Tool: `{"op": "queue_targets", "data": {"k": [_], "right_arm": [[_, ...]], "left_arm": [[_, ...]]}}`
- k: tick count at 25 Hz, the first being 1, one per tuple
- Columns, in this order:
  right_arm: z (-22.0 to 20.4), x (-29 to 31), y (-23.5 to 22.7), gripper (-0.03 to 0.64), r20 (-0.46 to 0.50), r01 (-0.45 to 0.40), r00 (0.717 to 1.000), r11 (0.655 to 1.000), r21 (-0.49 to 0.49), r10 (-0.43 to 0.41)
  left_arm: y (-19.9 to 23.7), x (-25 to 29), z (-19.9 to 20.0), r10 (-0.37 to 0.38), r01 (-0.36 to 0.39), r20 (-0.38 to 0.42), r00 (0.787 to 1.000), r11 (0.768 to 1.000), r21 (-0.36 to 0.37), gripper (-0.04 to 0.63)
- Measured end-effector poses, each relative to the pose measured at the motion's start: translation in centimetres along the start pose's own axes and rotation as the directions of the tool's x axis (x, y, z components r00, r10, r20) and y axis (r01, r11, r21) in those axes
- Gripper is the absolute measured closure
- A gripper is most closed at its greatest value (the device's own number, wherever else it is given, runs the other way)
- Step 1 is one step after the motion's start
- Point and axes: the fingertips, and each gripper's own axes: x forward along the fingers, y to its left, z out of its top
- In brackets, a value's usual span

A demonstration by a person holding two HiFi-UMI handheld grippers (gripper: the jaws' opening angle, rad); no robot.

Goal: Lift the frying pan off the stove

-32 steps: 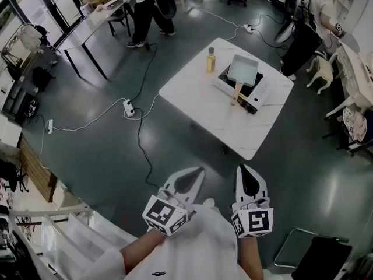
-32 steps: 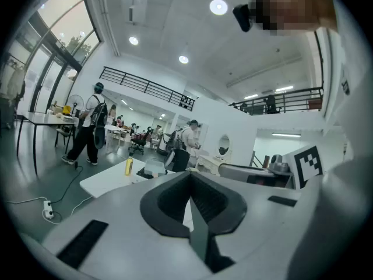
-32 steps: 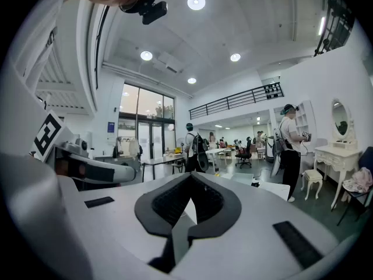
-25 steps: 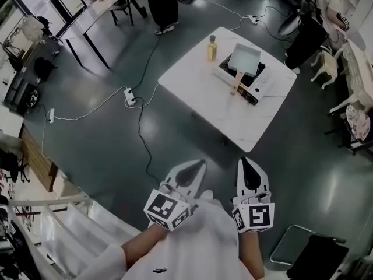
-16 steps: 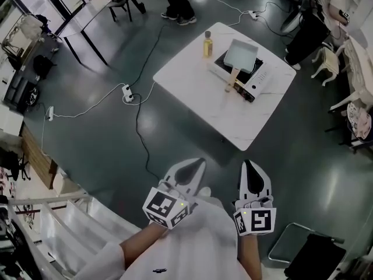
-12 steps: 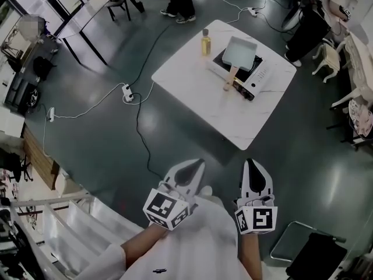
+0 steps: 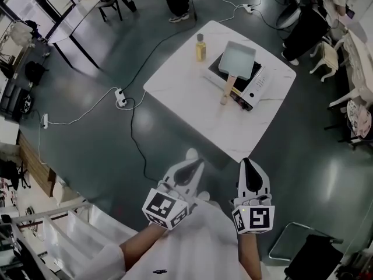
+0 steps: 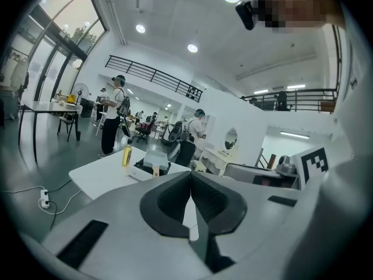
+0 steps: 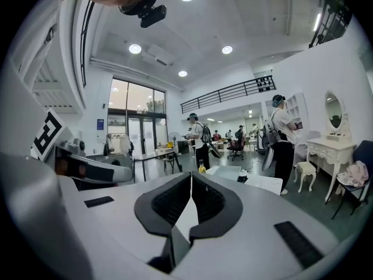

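White shells with dark inner pads [image 8: 169, 206] form the left gripper [image 7: 196, 165] and right gripper [image 7: 245, 163] — each bears a black-and-white marker cube [image 7: 164, 209]; white long-sleeved top [image 7: 195, 247].

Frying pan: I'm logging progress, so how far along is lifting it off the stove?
Done: nothing; the frying pan sits on the stove on the white table. In hand: nothing; the left gripper and right gripper are both shut and empty, held apart from the table. Left: reach the table, grip the wooden handle, lift the pan.
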Motion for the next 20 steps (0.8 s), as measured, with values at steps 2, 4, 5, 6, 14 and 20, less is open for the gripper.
{"op": "queue_targets", "data": {"k": [2, 4, 5, 6, 14, 20], "right_arm": [[0.4, 2.1, -0.8, 0.618, -0.01, 0.018, 1.0, 1.0, -0.009, -0.018], [0.6, 4.3, -1.5, 0.617, -0.024, 0.032, 0.999, 0.999, -0.018, -0.033], [0.7, 5.4, -1.9, 0.618, -0.033, 0.039, 0.999, 0.999, -0.022, -0.039], [0.9, 6.6, -2.2, 0.618, -0.042, 0.045, 0.998, 0.999, -0.023, -0.046], [2.0, 15.4, -5.2, 0.618, -0.084, 0.129, 0.988, 0.992, 0.014, -0.127], [3.1, 20.8, -6.9, 0.618, -0.083, 0.153, 0.985, 0.988, 0.004, -0.153]], "left_arm": [[1.5, 2.0, 0.9, -0.022, 0.022, -0.005, 1.0, 1.0, -0.007, 0.594], [2.9, 4.0, 1.8, -0.046, 0.046, -0.011, 0.999, 0.999, -0.009, 0.594], [3.7, 5.0, 2.3, -0.06, 0.059, -0.015, 0.998, 0.998, -0.011, 0.594], [4.4, 6.0, 2.8, -0.074, 0.073, -0.021, 0.997, 0.997, -0.014, 0.594], [10.2, 12.3, 7.0, -0.148, 0.148, -0.047, 0.988, 0.989, -0.016, 0.594], [14.5, 15.8, 8.7, -0.175, 0.173, -0.074, 0.982, 0.984, -0.032, 0.594]]}}
